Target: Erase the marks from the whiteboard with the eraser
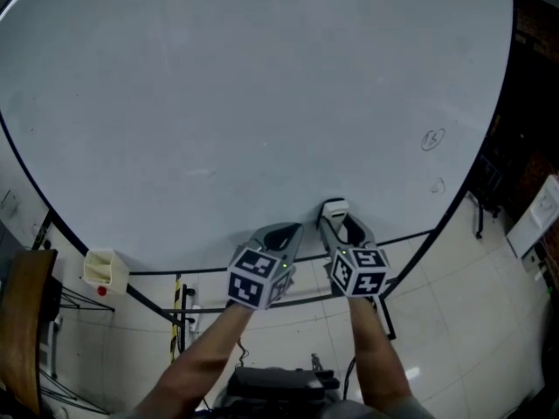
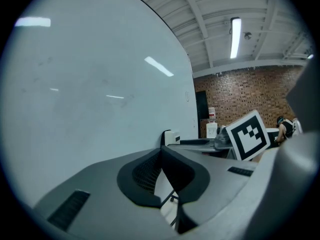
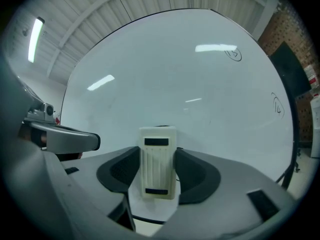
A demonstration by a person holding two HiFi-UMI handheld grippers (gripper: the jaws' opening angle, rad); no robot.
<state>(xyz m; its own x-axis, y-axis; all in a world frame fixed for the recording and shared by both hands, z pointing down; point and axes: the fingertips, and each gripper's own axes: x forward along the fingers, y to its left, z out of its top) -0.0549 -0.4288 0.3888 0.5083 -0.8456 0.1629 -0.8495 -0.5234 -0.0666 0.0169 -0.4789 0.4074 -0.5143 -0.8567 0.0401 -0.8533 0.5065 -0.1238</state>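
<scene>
White eraser [image 3: 158,169] is sitting clamped in the right gripper [image 3: 158,149], near the whiteboard [image 1: 218,103]. The left gripper [image 2: 161,154] is pressing its jaws together, empty.

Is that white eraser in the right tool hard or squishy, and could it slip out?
Probably hard: the eraser has a ribbed shell and shows straight edges between the fingers. Likely light, since it looks like hollow plastic. The ribs and textured pads should limit slipping.

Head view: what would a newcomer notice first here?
A huge whiteboard fills the head view, nearly clean but for two small circled marks near its right edge. At its bottom edge, the right gripper clamps a cream eraser, and the left gripper beside it is shut and empty.
</scene>
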